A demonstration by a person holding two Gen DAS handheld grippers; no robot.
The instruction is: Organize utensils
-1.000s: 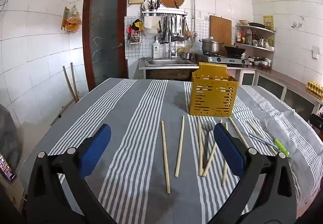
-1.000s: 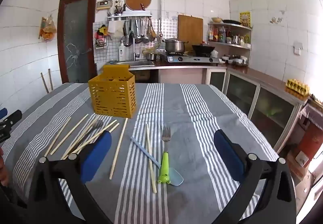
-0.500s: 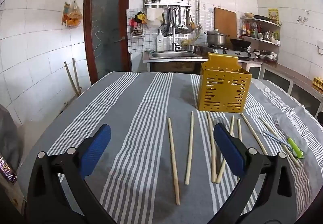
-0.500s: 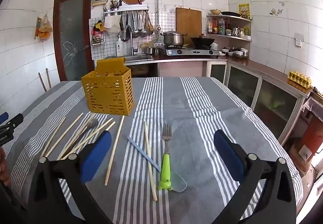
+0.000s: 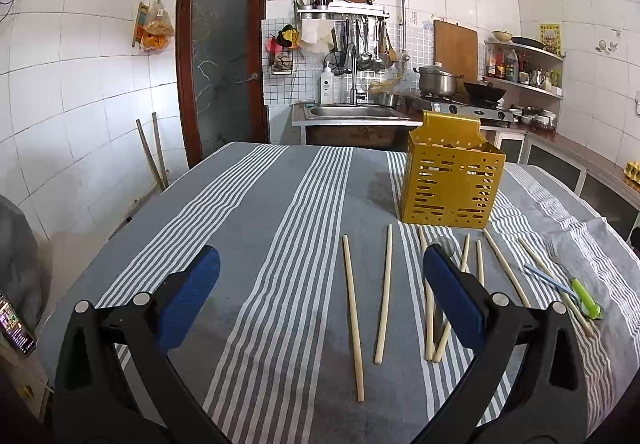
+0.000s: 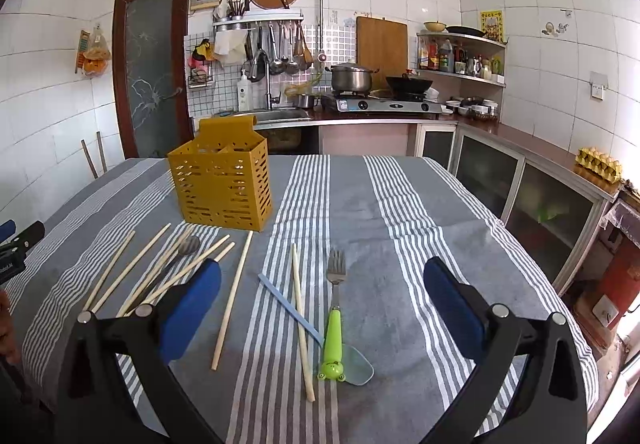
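Left wrist view: the left gripper (image 5: 320, 300) is held wide and empty above two chopsticks (image 5: 353, 318) on the striped cloth (image 5: 256, 228), prob. so one can be framed between the jaws. The right gripper (image 6: 322, 304) is also spread wide w/ nothing in it, over the green-handled fork (image 6: 335, 318) and what seems a blue spatula (image 6: 290, 304). The yellow holder (image 5: 450, 186) is set upright just behind the utensils, so the carry is kept short.

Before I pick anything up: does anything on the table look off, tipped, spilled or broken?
Nothing spilled or broken. The yellow utensil holder stands upright. The chopsticks lie scattered at mixed angles, several crossing over a metal spoon. One chopstick crosses the blue spoon beside the green-handled fork. Both grippers are open.
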